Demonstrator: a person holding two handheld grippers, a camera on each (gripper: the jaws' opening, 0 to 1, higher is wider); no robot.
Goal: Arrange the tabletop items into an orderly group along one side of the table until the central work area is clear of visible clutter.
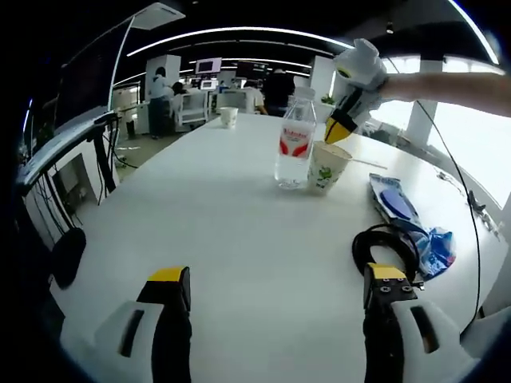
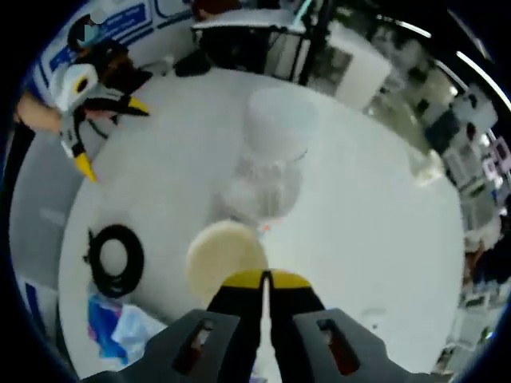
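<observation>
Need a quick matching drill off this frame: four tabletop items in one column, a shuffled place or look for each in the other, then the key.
Items
1. water bottle
2. paper cup
3. black cable coil
4. blue wrapper

Descriptions
A. looped ring beside the left gripper's right-hand jaw
B. clear, with a red label
C. crumpled flat near the table's right edge
D. green leaf print, right beside the bottle

Pairs: 1-B, 2-D, 3-A, 4-C

people (image 1: 164, 94) stand by desks with monitors (image 1: 209, 67) beyond the white table (image 1: 239, 239), under ceiling light strips (image 1: 239, 33).
</observation>
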